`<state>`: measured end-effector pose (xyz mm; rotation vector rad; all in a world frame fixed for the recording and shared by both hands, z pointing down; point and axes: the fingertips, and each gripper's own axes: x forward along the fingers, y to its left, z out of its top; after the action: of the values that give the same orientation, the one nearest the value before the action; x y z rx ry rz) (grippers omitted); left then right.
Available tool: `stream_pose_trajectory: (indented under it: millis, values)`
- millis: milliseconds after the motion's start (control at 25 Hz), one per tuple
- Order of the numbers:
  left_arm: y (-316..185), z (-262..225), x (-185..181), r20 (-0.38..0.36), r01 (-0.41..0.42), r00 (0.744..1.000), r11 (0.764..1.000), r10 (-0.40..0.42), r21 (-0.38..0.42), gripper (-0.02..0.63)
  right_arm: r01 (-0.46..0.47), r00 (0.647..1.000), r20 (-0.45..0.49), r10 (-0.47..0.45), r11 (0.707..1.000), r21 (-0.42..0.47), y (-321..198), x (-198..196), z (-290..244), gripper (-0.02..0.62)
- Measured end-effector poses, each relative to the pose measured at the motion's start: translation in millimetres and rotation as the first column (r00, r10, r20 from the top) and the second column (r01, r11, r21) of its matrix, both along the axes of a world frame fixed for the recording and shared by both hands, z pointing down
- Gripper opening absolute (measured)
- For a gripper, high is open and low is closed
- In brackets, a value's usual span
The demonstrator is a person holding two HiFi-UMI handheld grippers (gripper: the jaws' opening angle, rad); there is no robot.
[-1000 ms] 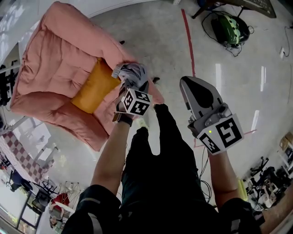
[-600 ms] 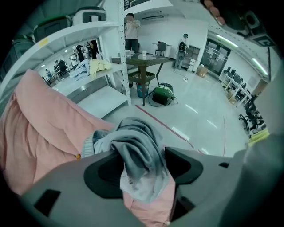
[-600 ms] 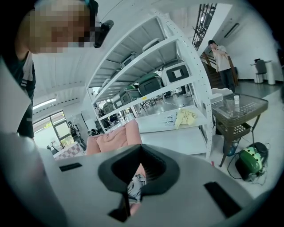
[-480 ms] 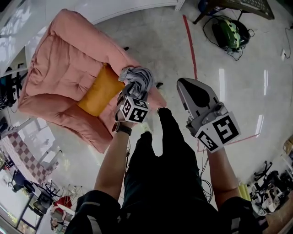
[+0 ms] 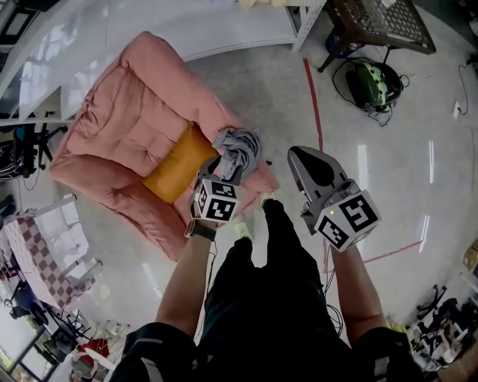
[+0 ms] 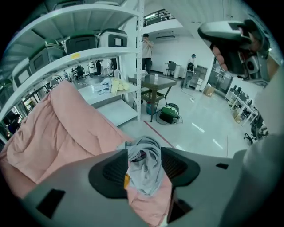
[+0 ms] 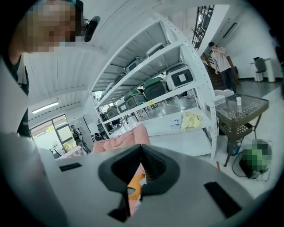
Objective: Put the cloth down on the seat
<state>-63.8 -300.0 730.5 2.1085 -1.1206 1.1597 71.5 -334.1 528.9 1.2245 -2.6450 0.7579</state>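
Observation:
A crumpled grey cloth point(image 5: 237, 145) sits between the jaws of my left gripper point(image 5: 230, 166), above the front right corner of the pink armchair point(image 5: 127, 127). An orange cushion point(image 5: 178, 163) lies on the seat just left of it. In the left gripper view the cloth point(image 6: 146, 173) bunches up between the two pads of the left gripper point(image 6: 143, 153); the jaws are closing on it. My right gripper point(image 5: 300, 155) hovers to the right over the floor, shut and empty; in the right gripper view the right gripper point(image 7: 142, 148) has its tips meeting.
A red tape line point(image 5: 314, 97) runs across the glossy floor. A green machine with cables point(image 5: 373, 74) and a mesh table point(image 5: 381, 22) stand at the back right. White shelving point(image 6: 88, 57) rises behind the armchair. The person's dark legs point(image 5: 261, 283) are below.
The head view has drawn back, so the armchair and both grippers sit further right and lower. The cloth stays in the left gripper beside the cushion's corner.

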Motion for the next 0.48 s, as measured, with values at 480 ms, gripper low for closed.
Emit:
stream_pose_trajectory:
  millis: [480]
  values:
    - [2.9,-101.4,-19.9,-0.294,0.197,0.943,0.974,-0.158,0.109,0.097,-0.014,1.0,-0.022,0.014,1.0,0.021,30.4,-20.4,-31.9,0.005]
